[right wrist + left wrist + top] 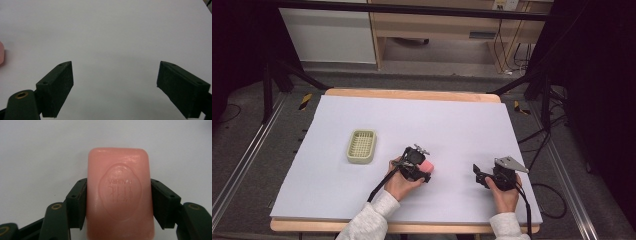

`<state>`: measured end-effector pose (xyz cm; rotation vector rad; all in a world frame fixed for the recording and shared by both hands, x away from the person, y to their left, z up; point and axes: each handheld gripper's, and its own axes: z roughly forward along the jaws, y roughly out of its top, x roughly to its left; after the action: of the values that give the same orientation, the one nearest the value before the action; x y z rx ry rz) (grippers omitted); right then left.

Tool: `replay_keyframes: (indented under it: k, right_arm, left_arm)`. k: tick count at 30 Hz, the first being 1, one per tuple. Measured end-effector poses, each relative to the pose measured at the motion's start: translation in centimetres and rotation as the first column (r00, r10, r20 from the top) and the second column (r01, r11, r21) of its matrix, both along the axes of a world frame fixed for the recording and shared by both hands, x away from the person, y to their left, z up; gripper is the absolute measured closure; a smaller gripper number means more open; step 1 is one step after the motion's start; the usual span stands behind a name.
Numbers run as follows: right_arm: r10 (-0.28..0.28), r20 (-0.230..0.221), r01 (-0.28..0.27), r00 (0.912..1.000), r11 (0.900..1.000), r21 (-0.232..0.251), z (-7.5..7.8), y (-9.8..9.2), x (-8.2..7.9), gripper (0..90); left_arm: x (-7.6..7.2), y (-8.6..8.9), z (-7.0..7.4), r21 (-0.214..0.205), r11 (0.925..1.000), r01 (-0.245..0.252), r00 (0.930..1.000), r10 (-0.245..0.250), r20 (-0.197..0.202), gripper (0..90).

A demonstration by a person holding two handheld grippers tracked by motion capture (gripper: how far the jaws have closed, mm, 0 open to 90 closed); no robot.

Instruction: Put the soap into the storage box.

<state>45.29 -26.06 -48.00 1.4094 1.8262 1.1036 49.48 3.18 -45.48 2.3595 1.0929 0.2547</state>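
The pink soap bar (120,195) sits between the two fingers (77,202) of the left gripper (418,167), which press on its long sides, so the bar is gripped across its narrow width. That hold looks chosen for security: the flat sides give the pads full contact, and the stamped face stays up and free. In the high view the soap (427,165) is near the middle of the bench (462,120), toward the person's edge; whether it rests on the white surface or is just lifted off it cannot be told.

An oval is pressed into the top of the bar with a line of raised letters and some larger characters beneath. They appear upside down or mirrored from this camera and are too soft to read with any confidence.

To the left, well apart from the soap, lies a pale green slatted soap dish (361,146), empty; it is likely where the bar belongs.

The right gripper (484,176) is held by the right hand (506,192) near the bench's front right, its fingers (56,87) spread wide with nothing between them, probably waiting in reserve.
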Motion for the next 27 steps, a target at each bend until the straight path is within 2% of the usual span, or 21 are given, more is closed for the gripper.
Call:
replay_keyframes:
  k: [13, 24, 27]
  right_arm:
    - [-0.001, -0.001, 0.001, 1.0000, 1.0000, 0.001, 0.0, 0.0, 0.0, 13.9]
    - [-0.003, 0.001, 0.003, 1.0000, 1.0000, 0.000, 0.0, 0.0, 0.0, 13.8]
    - [-0.006, 0.001, 0.006, 1.0000, 1.0000, 0.002, 0.0, 0.0, -0.1, 13.7]
  left_arm:
    - [-0.5, 1.5, 1.2, -0.010, 0.9999, 0.009, 0.9997, -0.009, 0.024, 37.3]
    - [-0.7, 3.6, 2.5, -0.042, 0.9990, -0.014, 0.9989, 0.016, 0.044, 37.3]
    - [-0.7, 4.3, 2.7, -0.060, 0.9977, -0.033, 0.9981, 0.036, 0.050, 37.3]
